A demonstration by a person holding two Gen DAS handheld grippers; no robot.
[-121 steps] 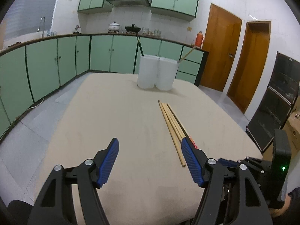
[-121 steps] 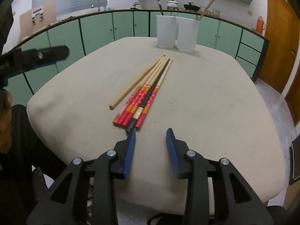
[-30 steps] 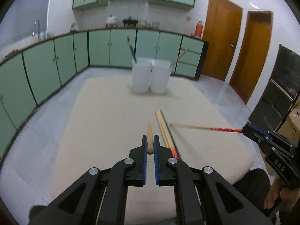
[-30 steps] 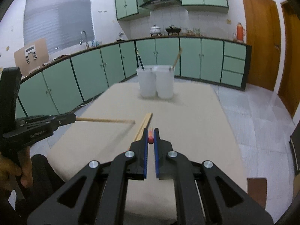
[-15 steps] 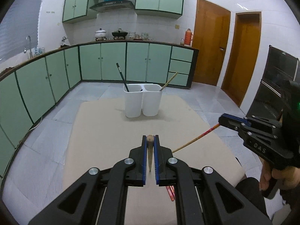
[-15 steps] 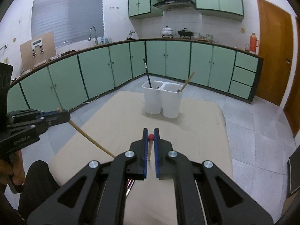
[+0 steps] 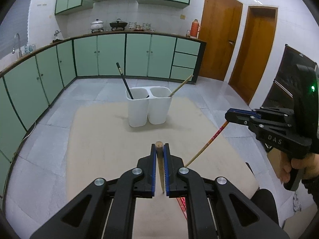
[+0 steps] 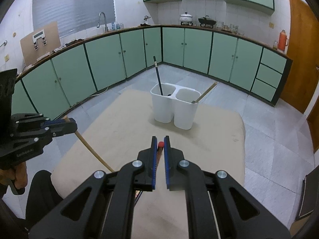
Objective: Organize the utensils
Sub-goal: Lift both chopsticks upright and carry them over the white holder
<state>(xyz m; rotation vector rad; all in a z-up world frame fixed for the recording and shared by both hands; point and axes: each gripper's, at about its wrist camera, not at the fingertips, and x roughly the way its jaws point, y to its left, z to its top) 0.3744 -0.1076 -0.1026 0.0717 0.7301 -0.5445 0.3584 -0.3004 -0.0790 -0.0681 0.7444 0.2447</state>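
Note:
My left gripper [image 7: 159, 149] is shut on a plain wooden chopstick [image 7: 160, 159] and holds it high above the beige table [image 7: 99, 143], tip down. My right gripper [image 8: 160, 142] is shut on a red-patterned chopstick [image 8: 160, 145], also raised; that chopstick shows slanting down in the left wrist view [image 7: 211, 139]. A white two-compartment holder [image 7: 148, 104] stands at the table's far end, with a black chopstick [image 7: 124, 81] in its left cup and a wooden chopstick [image 7: 180, 88] in its right cup. The holder also shows in the right wrist view [image 8: 174, 103].
More red chopsticks [image 7: 182, 204] lie on the table below my left gripper, mostly hidden. Green cabinets [image 7: 111, 55] line the far walls. Tiled floor [image 7: 49, 107] surrounds the table. Two wooden doors [image 7: 219, 33] are at the right.
Both grippers have risen higher with their chopsticks, and the table and holder look farther below. The red chopstick now slants more steeply.

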